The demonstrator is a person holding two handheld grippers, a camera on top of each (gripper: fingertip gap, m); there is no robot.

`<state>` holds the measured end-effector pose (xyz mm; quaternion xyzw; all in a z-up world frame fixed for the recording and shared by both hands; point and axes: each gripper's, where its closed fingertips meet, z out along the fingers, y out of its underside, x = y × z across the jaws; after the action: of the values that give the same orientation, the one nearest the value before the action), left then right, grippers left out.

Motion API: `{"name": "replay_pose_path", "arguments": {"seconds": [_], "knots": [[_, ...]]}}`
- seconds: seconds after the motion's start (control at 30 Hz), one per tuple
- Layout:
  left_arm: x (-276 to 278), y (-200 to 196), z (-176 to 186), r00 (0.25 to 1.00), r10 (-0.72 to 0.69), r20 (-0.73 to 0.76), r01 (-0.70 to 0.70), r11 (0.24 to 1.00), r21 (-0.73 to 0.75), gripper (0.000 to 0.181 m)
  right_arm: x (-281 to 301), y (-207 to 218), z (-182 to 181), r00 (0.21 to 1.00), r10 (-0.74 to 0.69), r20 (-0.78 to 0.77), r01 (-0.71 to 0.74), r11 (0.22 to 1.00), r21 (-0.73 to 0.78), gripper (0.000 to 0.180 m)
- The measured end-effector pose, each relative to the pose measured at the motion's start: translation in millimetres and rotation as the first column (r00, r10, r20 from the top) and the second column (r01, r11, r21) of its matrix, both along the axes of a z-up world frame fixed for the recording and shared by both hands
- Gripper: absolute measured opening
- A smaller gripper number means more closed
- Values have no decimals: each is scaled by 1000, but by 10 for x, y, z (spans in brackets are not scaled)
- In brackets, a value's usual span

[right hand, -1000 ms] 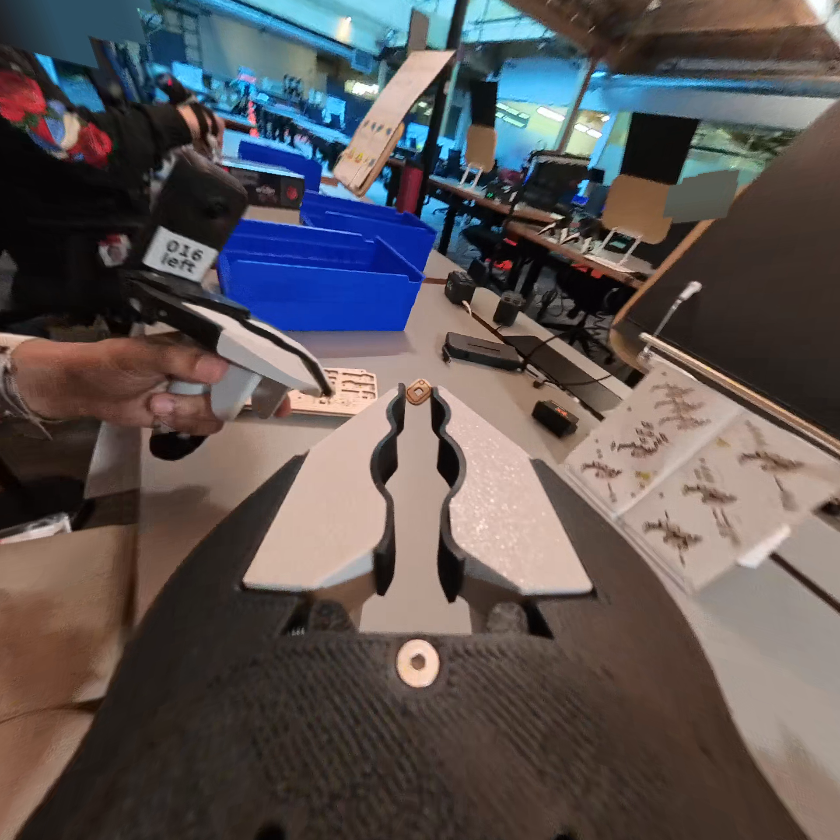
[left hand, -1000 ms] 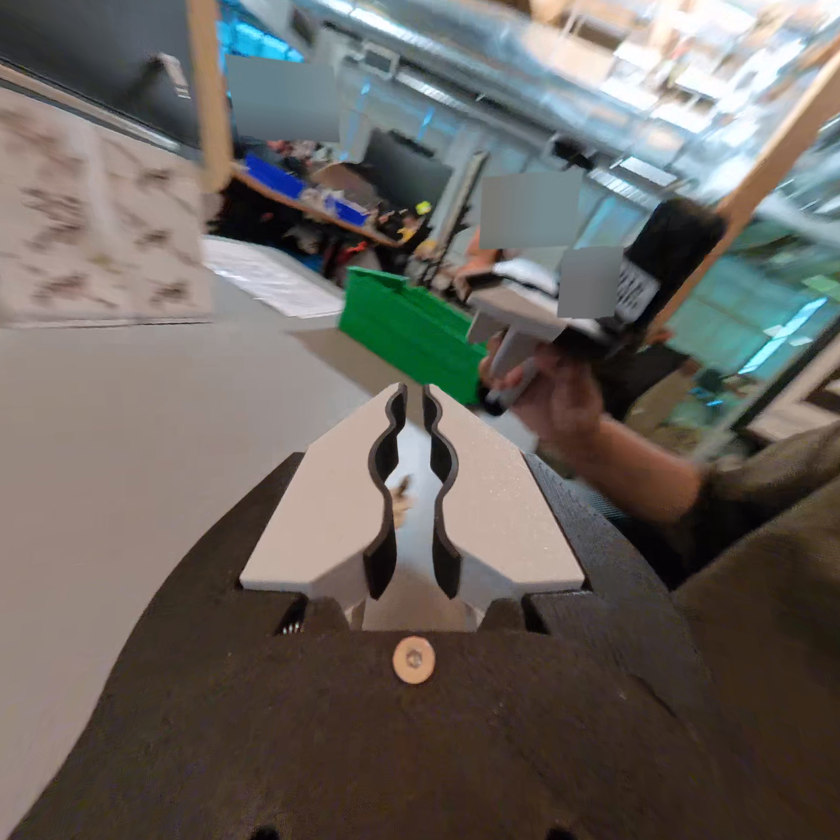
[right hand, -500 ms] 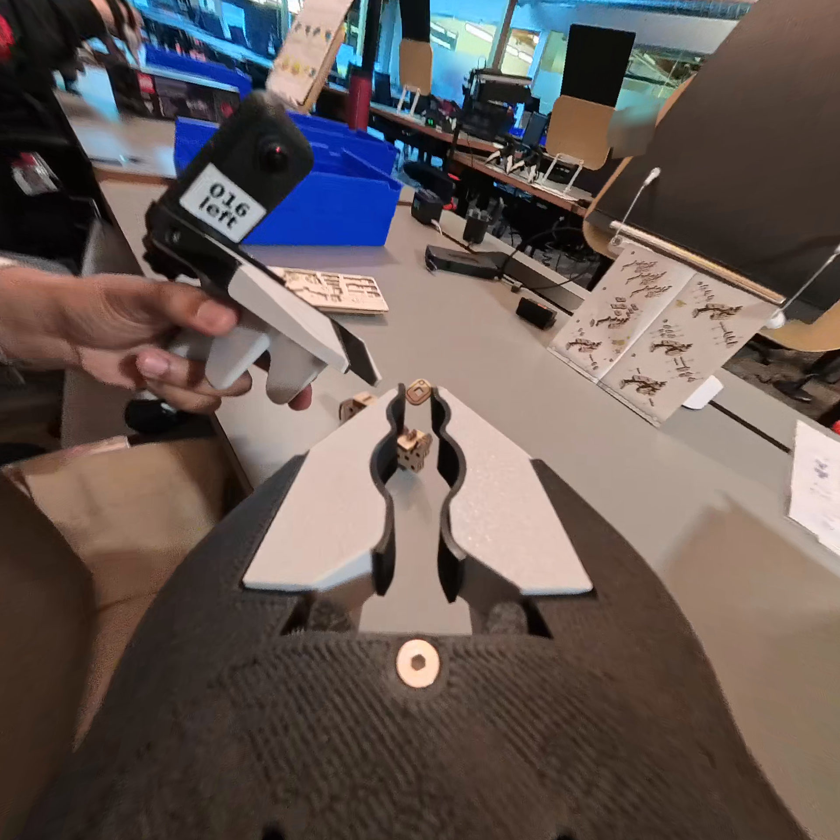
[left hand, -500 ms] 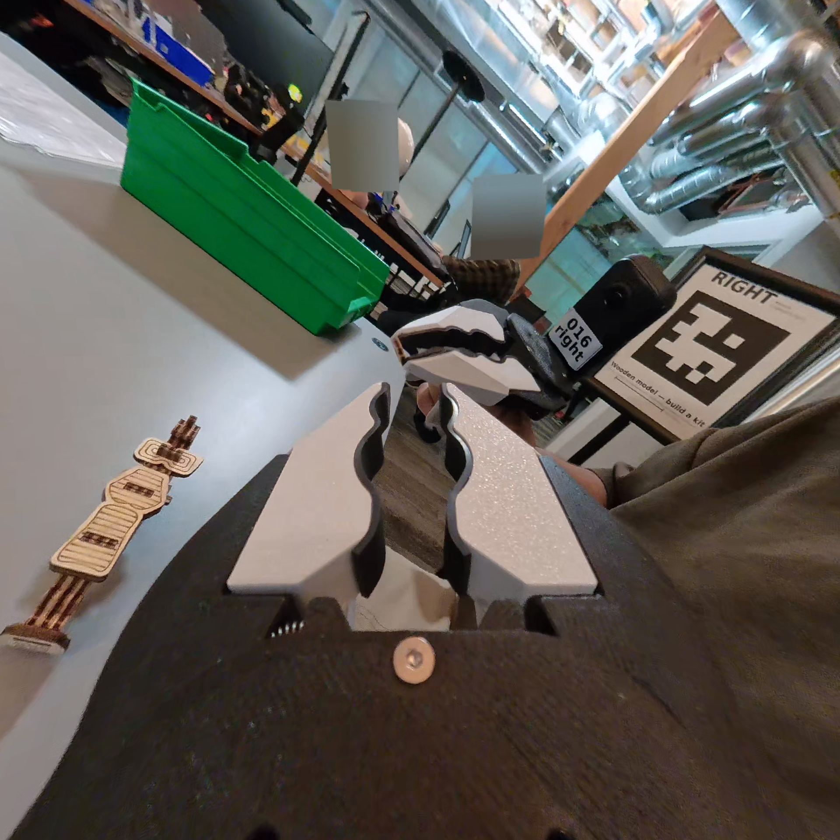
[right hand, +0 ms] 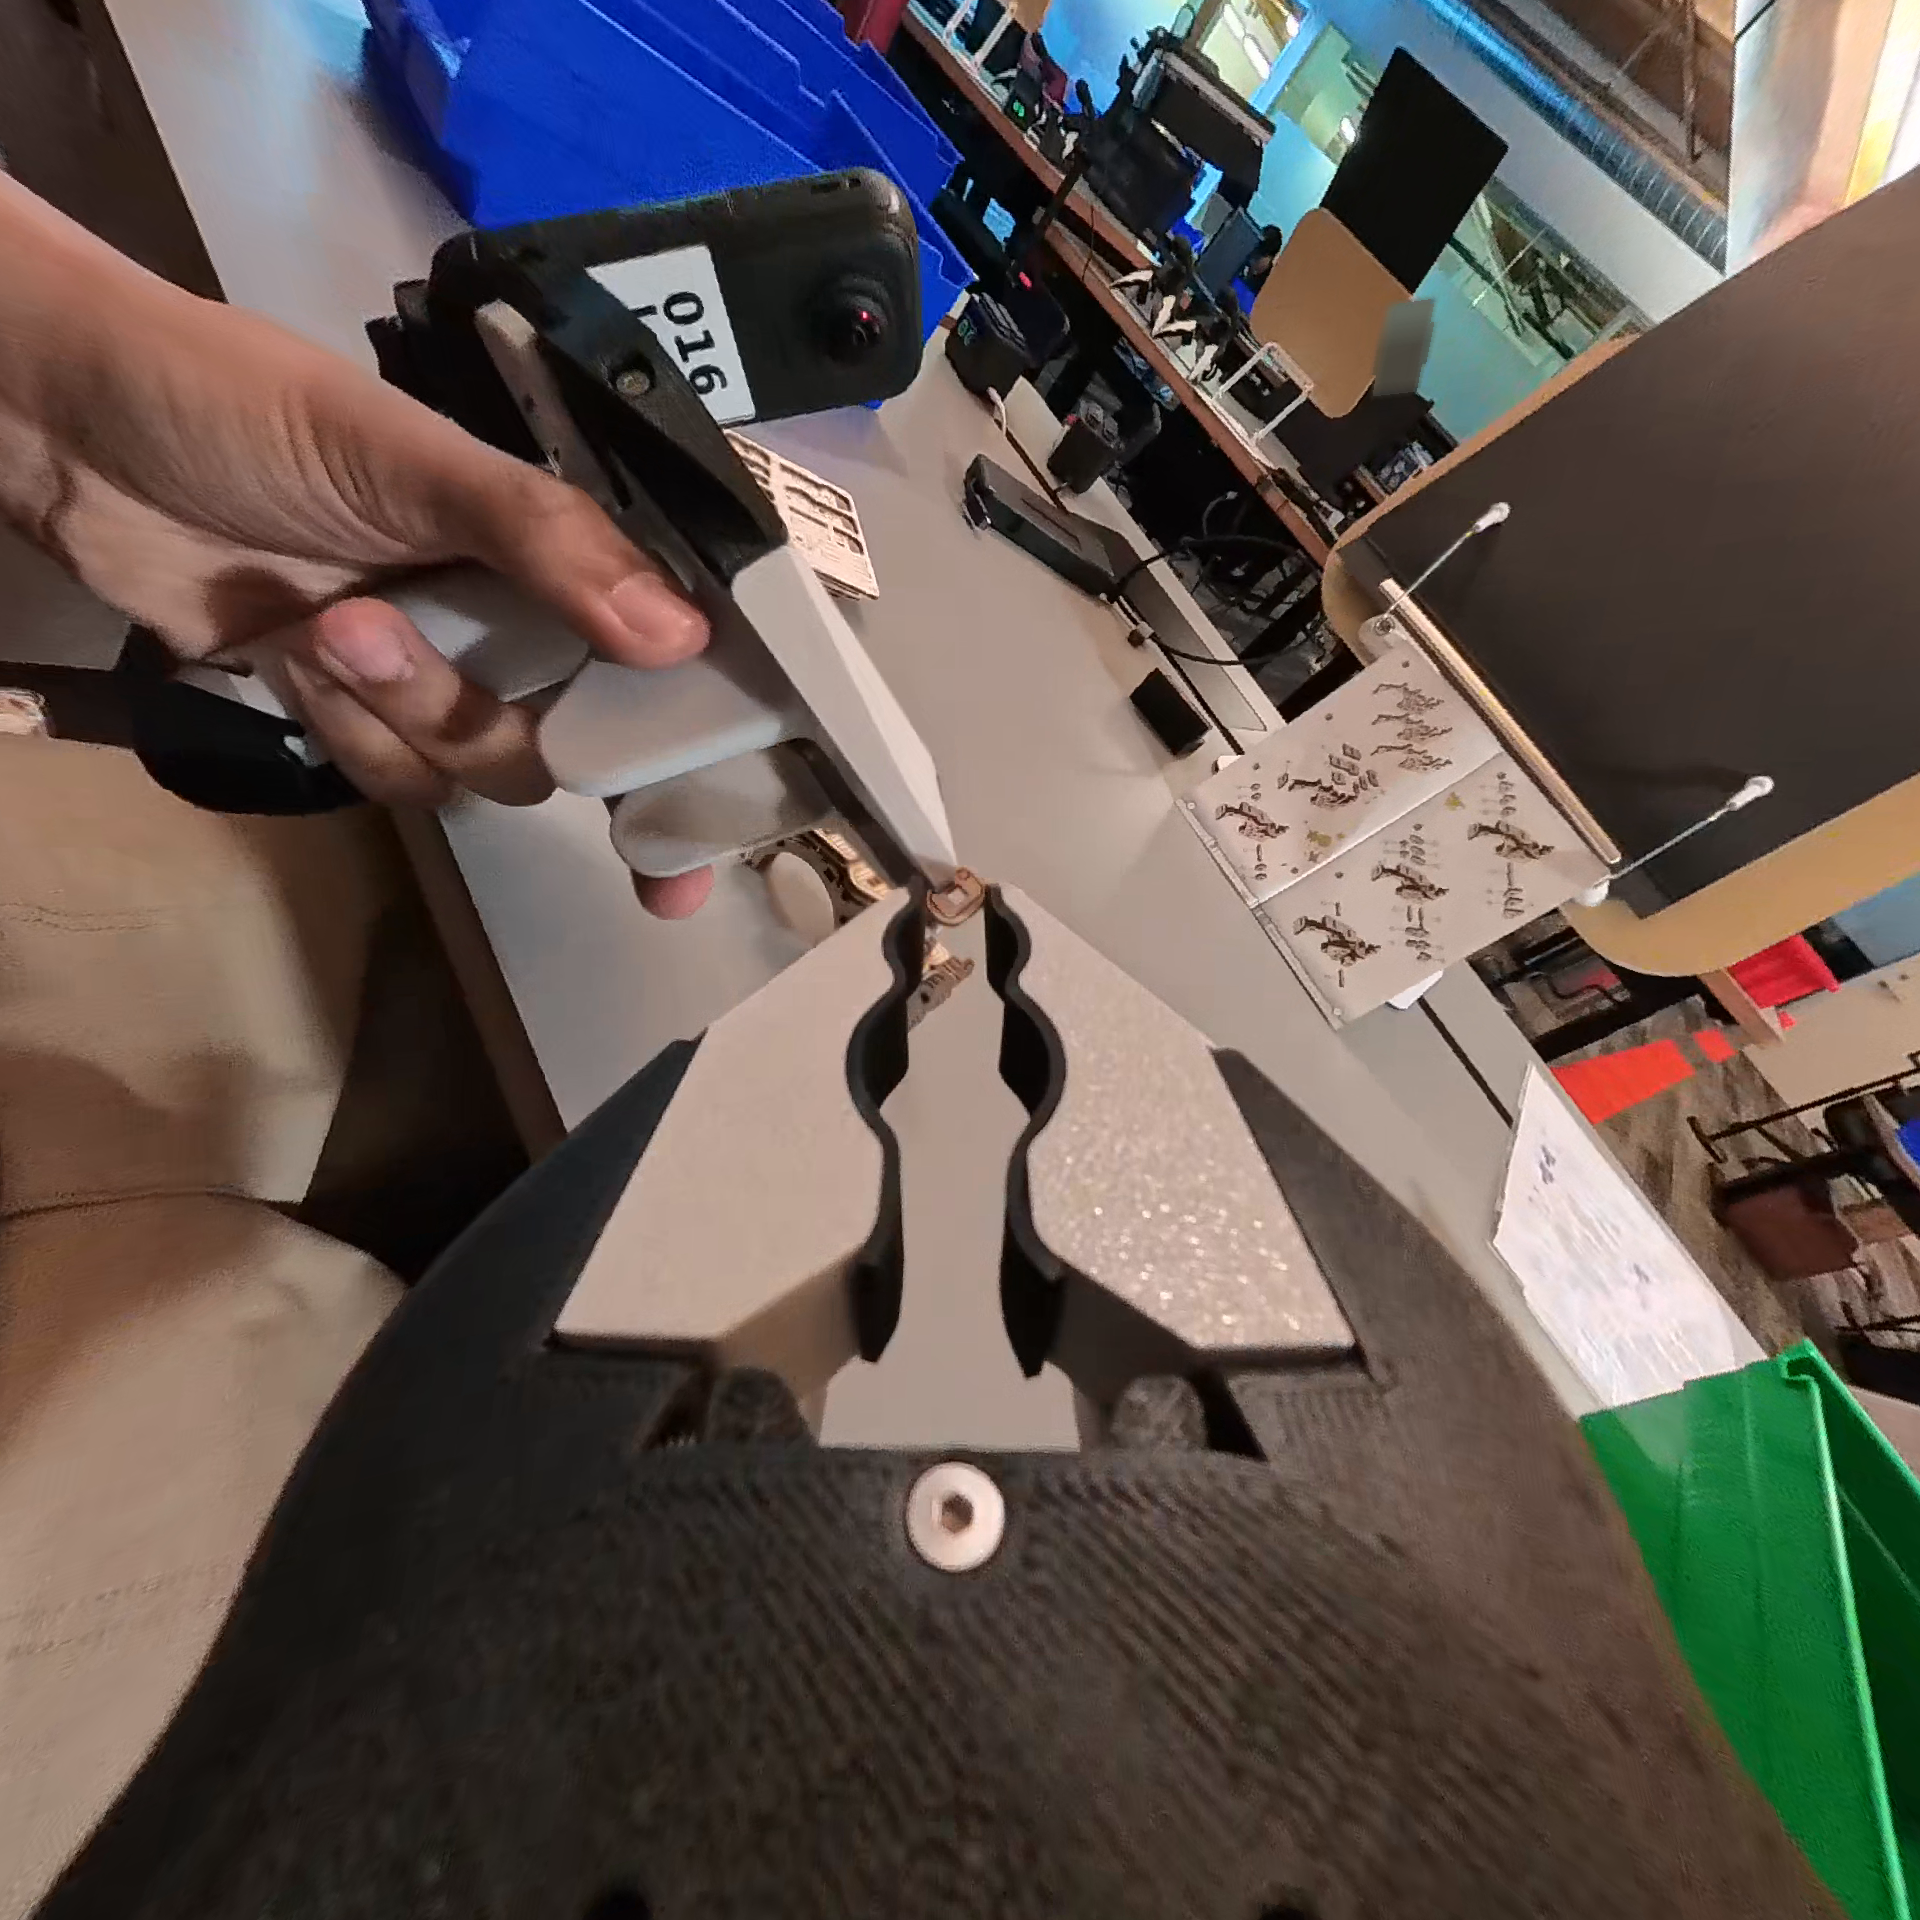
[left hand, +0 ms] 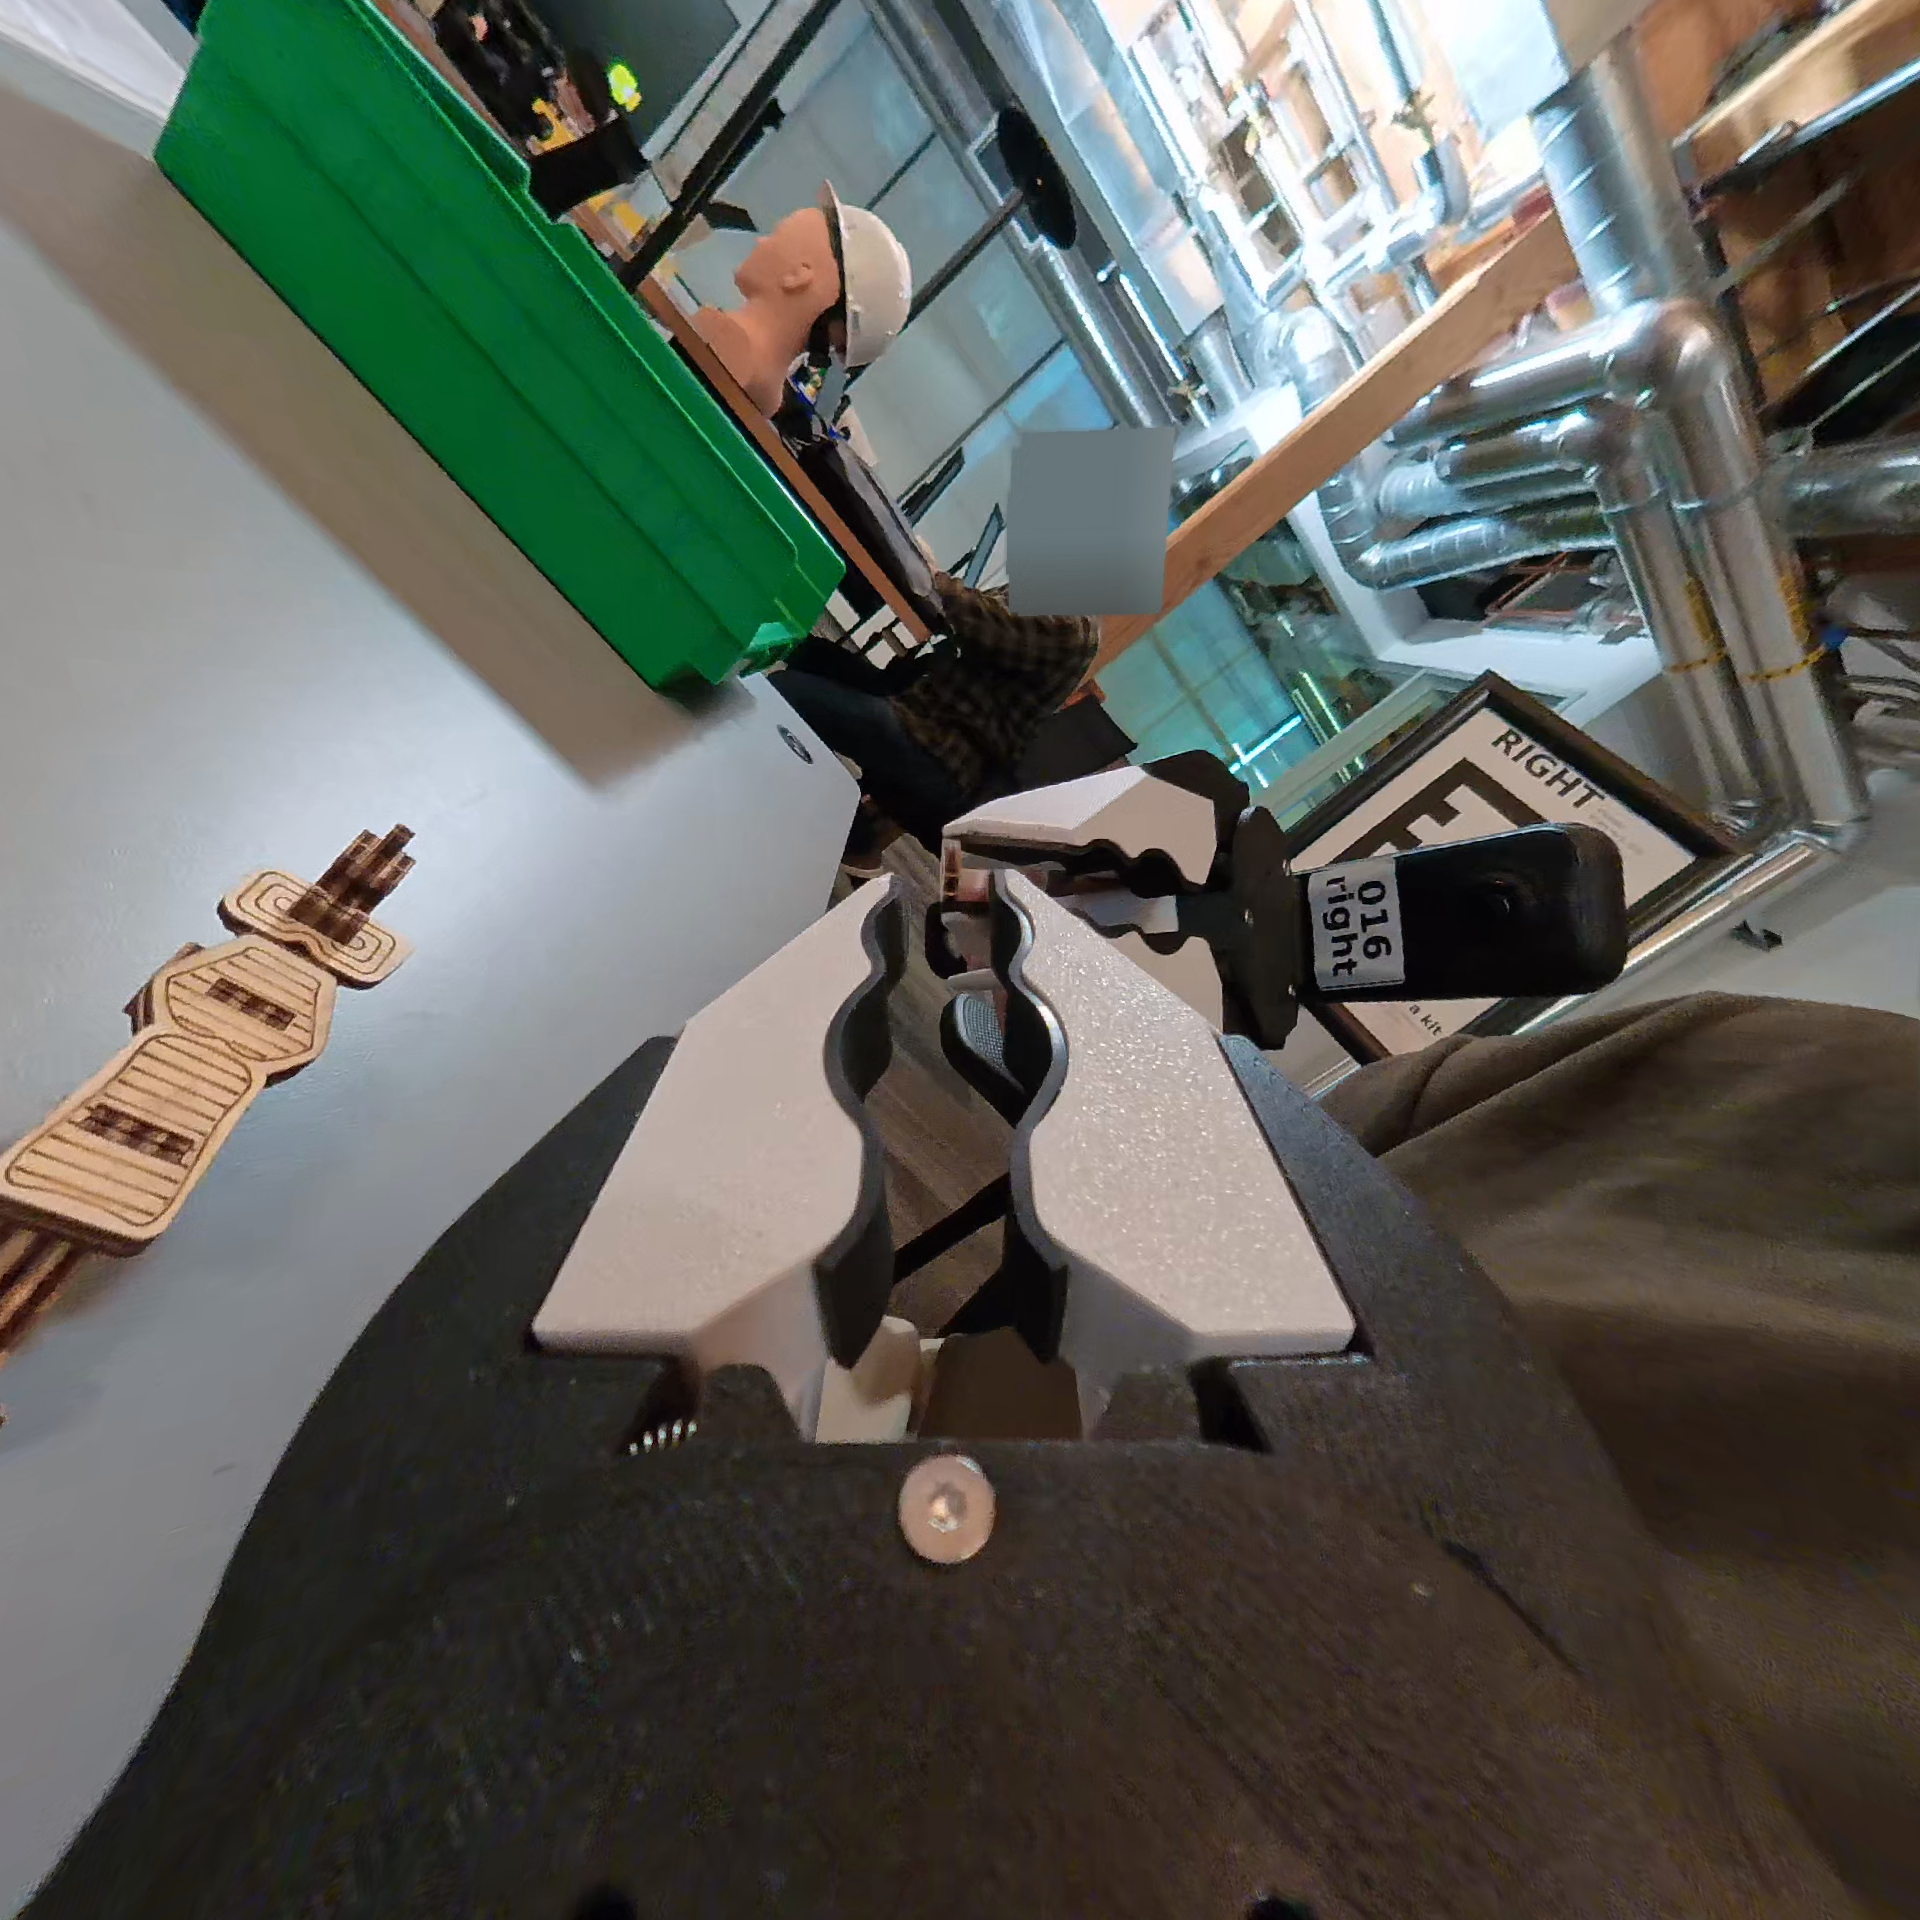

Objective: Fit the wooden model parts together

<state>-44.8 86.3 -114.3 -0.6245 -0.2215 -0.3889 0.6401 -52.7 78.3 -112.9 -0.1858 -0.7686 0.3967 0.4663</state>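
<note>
Both jaws I read as slightly parted: my right gripper (right hand: 954, 906) pinches a small tan wooden ring piece (right hand: 956, 896) at its tips, my left gripper (left hand: 940, 914) meeting it empty. Beside the left gripper, a long engraved plywood model (left hand: 177, 1070) lies flat on the table (left hand: 260, 675).

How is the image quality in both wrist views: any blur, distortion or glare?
Left wrist view: sharp, strong wide-angle bending at the pipes, green bin crisp. Right wrist view: the hand and lower-left edge slightly motion-blurred, right finger sparkles with glare, small wooden part at the tips stays readable.
</note>
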Motion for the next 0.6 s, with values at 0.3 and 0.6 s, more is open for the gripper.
{"name": "replay_pose_path", "arguments": {"seconds": [0.3, 0.6], "knots": [[-60, -118, 12, 999, 16, 28, -17, 1000, 22, 0, -40, -119, 3, 998, 57, -6, -57, 998, -14, 9], [-238, -224, -272, 961, 93, -260, -151, 966, -212, 0, -164, -39, -243, 999, 30, 44, -36, 988, 150, 31]]}}
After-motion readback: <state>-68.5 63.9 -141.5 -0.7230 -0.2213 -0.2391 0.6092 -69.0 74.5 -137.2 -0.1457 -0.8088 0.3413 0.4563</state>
